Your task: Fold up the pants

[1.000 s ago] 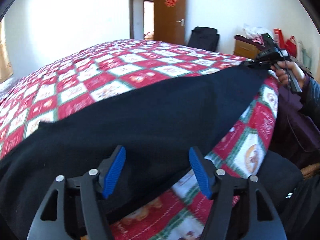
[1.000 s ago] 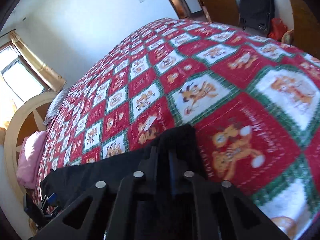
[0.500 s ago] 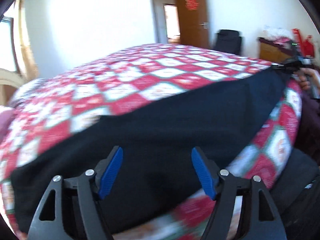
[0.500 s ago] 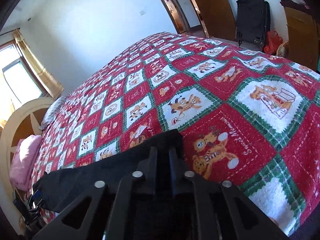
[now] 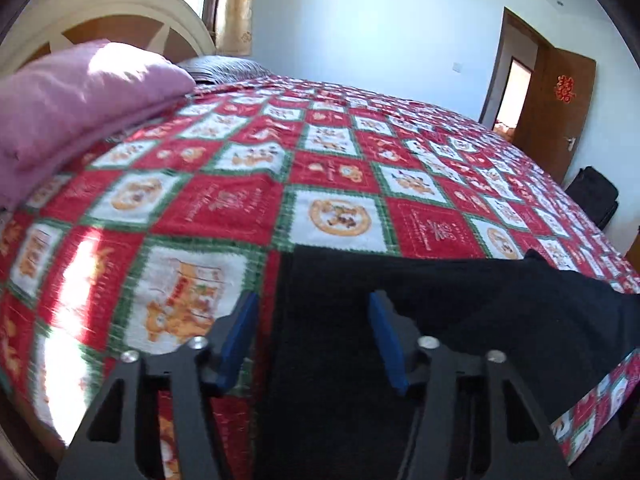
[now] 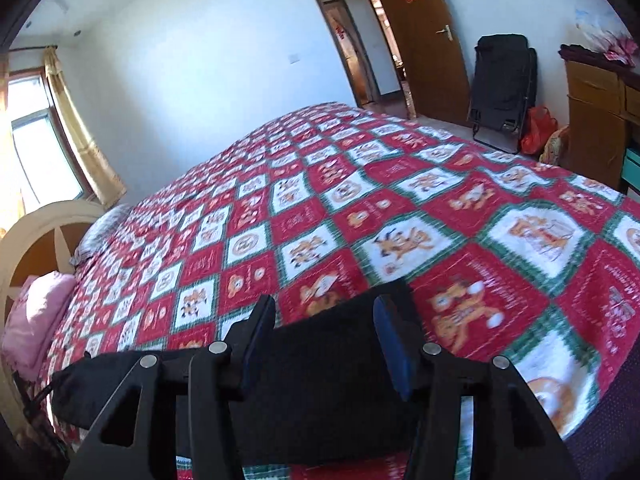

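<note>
Left wrist view: my left hand-held gripper [image 5: 314, 336] stood wide, holding nothing, above one end of the black pants [image 5: 440, 312] lying on the bed [image 5: 224, 204]. Right wrist view: my right hand-held gripper [image 6: 324, 338] was also spread wide over the pants' [image 6: 320, 360] other end.

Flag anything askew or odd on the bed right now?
Nothing stands out. The black pants lie flat along the near edge of the red-and-green patchwork quilt, both grippers open over them.
</note>
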